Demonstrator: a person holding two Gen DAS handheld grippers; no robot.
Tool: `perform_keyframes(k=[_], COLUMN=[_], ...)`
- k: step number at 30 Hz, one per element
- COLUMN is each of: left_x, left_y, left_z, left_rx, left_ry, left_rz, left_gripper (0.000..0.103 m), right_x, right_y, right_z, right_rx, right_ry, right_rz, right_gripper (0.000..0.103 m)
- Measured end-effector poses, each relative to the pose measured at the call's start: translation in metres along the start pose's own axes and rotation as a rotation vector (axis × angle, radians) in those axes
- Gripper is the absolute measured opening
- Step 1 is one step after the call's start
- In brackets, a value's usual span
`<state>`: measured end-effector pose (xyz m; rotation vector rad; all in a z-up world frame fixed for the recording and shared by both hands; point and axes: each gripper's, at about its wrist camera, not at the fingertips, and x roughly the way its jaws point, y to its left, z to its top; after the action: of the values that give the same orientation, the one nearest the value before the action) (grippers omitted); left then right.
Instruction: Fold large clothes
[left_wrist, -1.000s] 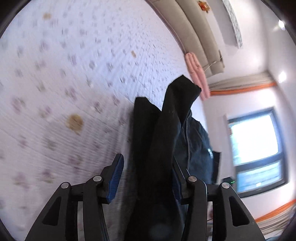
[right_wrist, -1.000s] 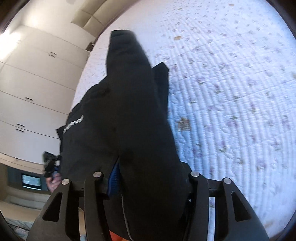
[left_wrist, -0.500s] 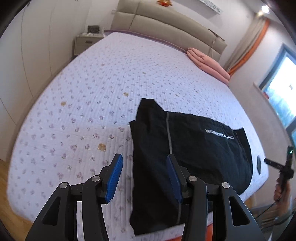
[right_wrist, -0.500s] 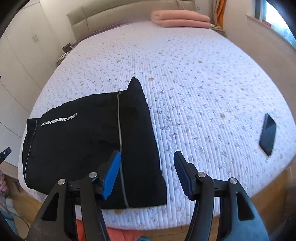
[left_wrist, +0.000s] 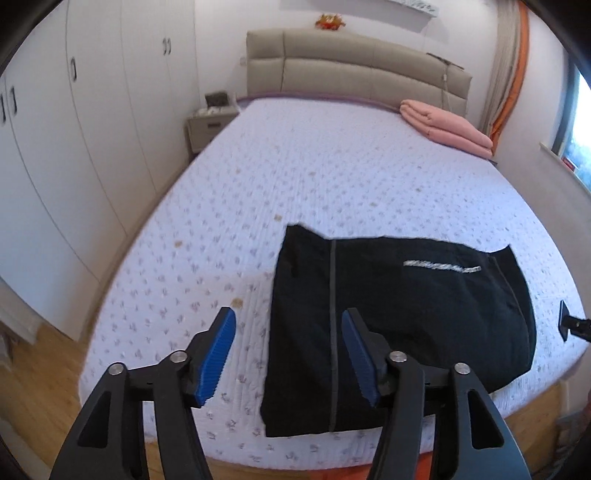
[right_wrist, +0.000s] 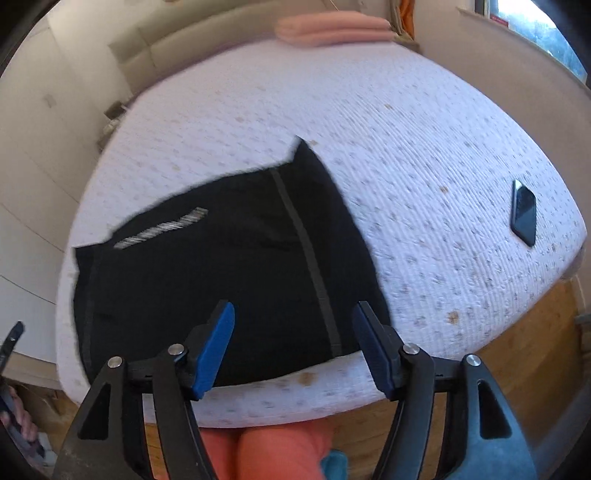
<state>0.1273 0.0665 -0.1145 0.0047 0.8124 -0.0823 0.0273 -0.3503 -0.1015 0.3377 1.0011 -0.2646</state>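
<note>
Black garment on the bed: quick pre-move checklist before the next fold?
1. Left gripper empty, fingers apart, just been opening: ok.
2. Right gripper empty, fingers apart, just been opening: ok.
3. Black garment lying flat, free of both grippers: ok.
4. Garment fully on the bed: near edge sits at the mattress edge; cannot tell.
5. Phone lies apart from the garment: ok.
6. Folded pink blanket far off by the headboard: ok.

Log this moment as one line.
left gripper: open, empty, jaws just opening | right gripper: open, empty, jaws just opening | black garment: folded flat on bed
</note>
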Motion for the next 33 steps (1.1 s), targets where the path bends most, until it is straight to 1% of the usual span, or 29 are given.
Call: perform_keyframes(k=[2,4,5,7,9,11,13,15,17,19,21,24,27,29,33], left_x=[-0.021,-0.036,-0.045,-0.054,-0.064,-0.073,-0.084,-0.092,-0.095,-0.093,-0.091,-0.085,-0.076,-0.069,-0.053], left_y=[-0.022,-0.039,-0.05,-0.064,-0.073,-0.08,-0.086,-0.09,-0.092,-0.093,-0.095,-0.101,-0.109,-0.113,-0.117], left_z=[0.002,0.003,0.002,0.001,0.001,0.004,0.008,0.012,0.011,0.01,0.008,0.005,0.003,0.0,-0.007], left_rx=[0.038,0.064,0.09,0.126,0.132,0.138,0.142,0.143,0.144,0.137,0.124,0.124,0.122,0.131,0.147], left_ry=[-0.036,-0.054,-0.057,-0.039,-0.04,-0.046,-0.074,-0.099,-0.112,-0.103,-0.09,-0.071,-0.056,-0.042,0.004], left_rz=[0.01,0.014,0.006,0.012,0.025,0.011,0.016,0.04,0.052,0.054,0.053,0.034,0.027,0.025,0.056], left_gripper=[0.07,0.074,0.075,0.076,0.075,0.075,0.076,0.076,0.076,0.076,0.076,0.076,0.076,0.076,0.076], right_x=[-0.016,-0.037,-0.049,-0.065,-0.08,-0.091,-0.1,-0.105,-0.107,-0.107,-0.104,-0.097,-0.091,-0.086,-0.076], right_y=[0.021,0.04,0.052,0.069,0.084,0.096,0.109,0.119,0.125,0.126,0.123,0.12,0.119,0.116,0.106], right_z=[-0.005,-0.01,-0.013,-0.016,-0.018,-0.02,-0.022,-0.023,-0.023,-0.023,-0.022,-0.02,-0.02,-0.021,-0.021], right_rx=[-0.019,-0.056,-0.074,-0.094,-0.12,-0.134,-0.16,-0.191,-0.196,-0.188,-0.172,-0.168,-0.183,-0.188,-0.172], right_ry=[-0.049,-0.108,-0.141,-0.189,-0.223,-0.256,-0.291,-0.313,-0.322,-0.321,-0.308,-0.289,-0.28,-0.275,-0.247], right_rz=[-0.002,-0.011,-0.02,-0.026,-0.004,0.007,-0.029,-0.055,-0.026,0.005,0.017,0.004,-0.042,-0.057,-0.052], right_gripper=[0.081,0.086,0.089,0.094,0.094,0.095,0.097,0.099,0.099,0.1,0.1,0.1,0.1,0.1,0.1])
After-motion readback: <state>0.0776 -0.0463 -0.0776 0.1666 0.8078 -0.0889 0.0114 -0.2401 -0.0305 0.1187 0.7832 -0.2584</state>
